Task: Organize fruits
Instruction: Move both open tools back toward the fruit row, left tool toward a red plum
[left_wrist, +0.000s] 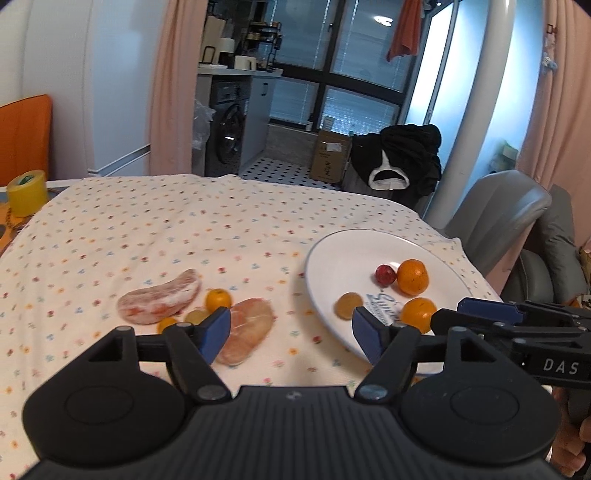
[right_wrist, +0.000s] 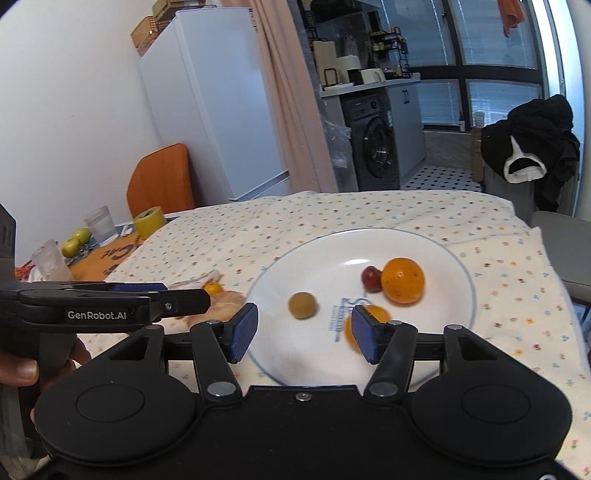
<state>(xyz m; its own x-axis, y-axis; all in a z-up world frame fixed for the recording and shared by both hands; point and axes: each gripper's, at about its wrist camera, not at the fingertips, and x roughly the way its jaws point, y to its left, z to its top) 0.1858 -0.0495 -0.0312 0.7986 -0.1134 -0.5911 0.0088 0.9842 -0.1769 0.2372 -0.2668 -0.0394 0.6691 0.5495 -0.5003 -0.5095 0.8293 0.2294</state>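
Note:
A white plate (left_wrist: 332, 254) (right_wrist: 424, 240) lies on the flowered cloth and carries a big orange (left_wrist: 412, 276) (right_wrist: 402, 280), a second orange (left_wrist: 418, 314) (right_wrist: 373, 314), a dark red fruit (left_wrist: 385, 274) (right_wrist: 371, 278) and a brownish-green fruit (left_wrist: 348, 305) (right_wrist: 302, 305). Left of the plate on the cloth lie a small orange (left_wrist: 218, 299) (right_wrist: 213, 288), a pale green fruit (left_wrist: 196, 316) and a tiny orange fruit (left_wrist: 166, 324) between two raw meat pieces (left_wrist: 159, 297) (left_wrist: 247, 328). My left gripper (left_wrist: 291, 332) is open above the cloth. My right gripper (right_wrist: 301, 332) is open over the plate's near rim, holding nothing.
A yellow tape roll (left_wrist: 27, 194) (right_wrist: 149, 222), a glass (right_wrist: 100, 225), a plastic cup (right_wrist: 50, 258) and green apples (right_wrist: 75, 240) stand at the table's far left. A grey chair (left_wrist: 495, 218) stands behind the plate. A hand (right_wrist: 22, 369) grips the left tool.

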